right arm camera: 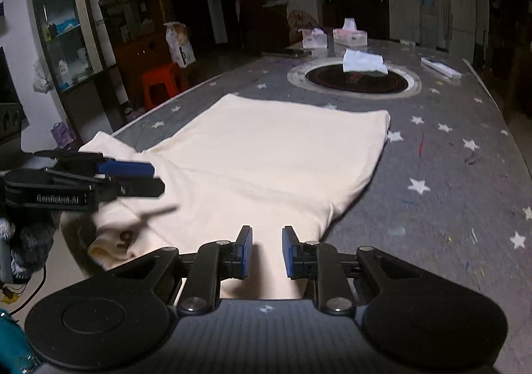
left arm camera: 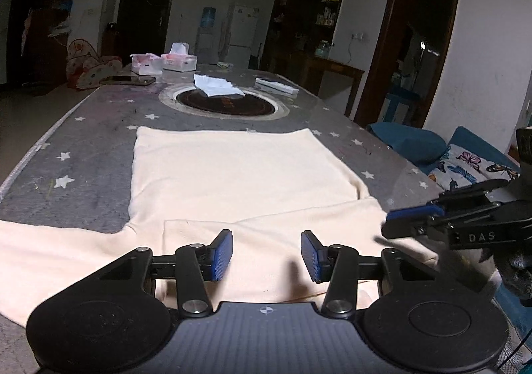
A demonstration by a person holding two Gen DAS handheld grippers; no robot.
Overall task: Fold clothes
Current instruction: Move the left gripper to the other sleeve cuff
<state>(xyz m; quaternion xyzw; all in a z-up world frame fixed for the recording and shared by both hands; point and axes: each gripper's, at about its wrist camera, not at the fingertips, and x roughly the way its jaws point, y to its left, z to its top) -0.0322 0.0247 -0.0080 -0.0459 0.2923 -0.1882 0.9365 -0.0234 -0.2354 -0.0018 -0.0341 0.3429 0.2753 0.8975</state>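
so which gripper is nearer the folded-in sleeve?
Right. The right gripper is open directly over the folded-in sleeve; the left gripper hangs open beside it, over the shirt's middle.

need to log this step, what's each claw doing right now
Left claw: open, holding nothing, above the cream shirt.
Right claw: open, holding nothing.

A soft, matt cream cloth garment [left arm camera: 239, 174] is seen on a grey star-printed table cover [left arm camera: 83, 154] with a slight sheen. Matt black plastic and ribbed blue pads [left arm camera: 223, 254] are shown on the left gripper [left arm camera: 266, 256].
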